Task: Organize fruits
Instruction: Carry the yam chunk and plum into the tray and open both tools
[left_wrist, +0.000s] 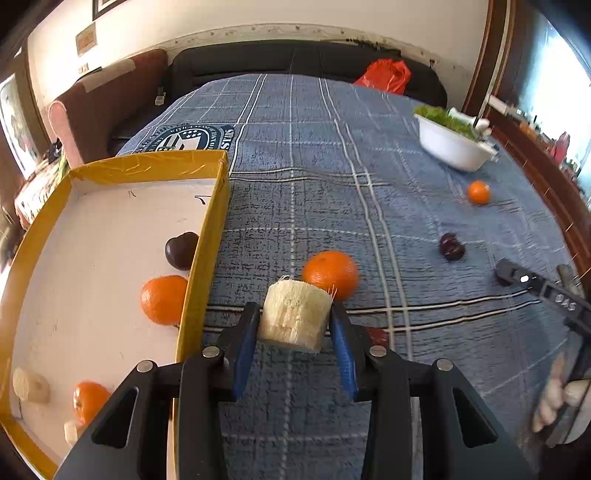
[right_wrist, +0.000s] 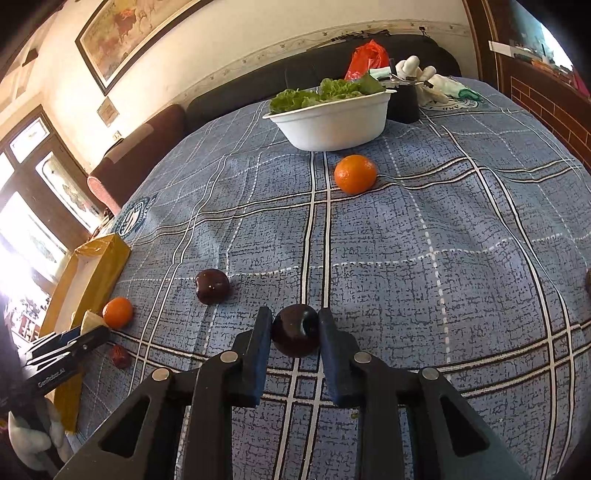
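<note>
My left gripper (left_wrist: 294, 317) is shut on a pale fibrous chunk of fruit (left_wrist: 293, 320), held just right of the yellow-rimmed box (left_wrist: 207, 236). The box holds two oranges (left_wrist: 163, 299), a dark plum (left_wrist: 181, 249) and pale chunks (left_wrist: 30, 386). An orange (left_wrist: 330, 274) lies on the cloth just beyond the chunk. My right gripper (right_wrist: 294, 332) is shut on a dark plum (right_wrist: 295, 335) low over the cloth. Another plum (right_wrist: 211, 285) and an orange (right_wrist: 355, 174) lie ahead of it. The left gripper (right_wrist: 79, 339) shows at the left of the right wrist view.
A white bowl of lettuce (right_wrist: 332, 122) stands at the far side of the blue plaid tablecloth (right_wrist: 443, 258), with a dark cup (right_wrist: 403, 103) and white gloves behind. A small reddish fruit (right_wrist: 121, 356) lies near the box. A black sofa with a red bag (left_wrist: 386, 75) is beyond.
</note>
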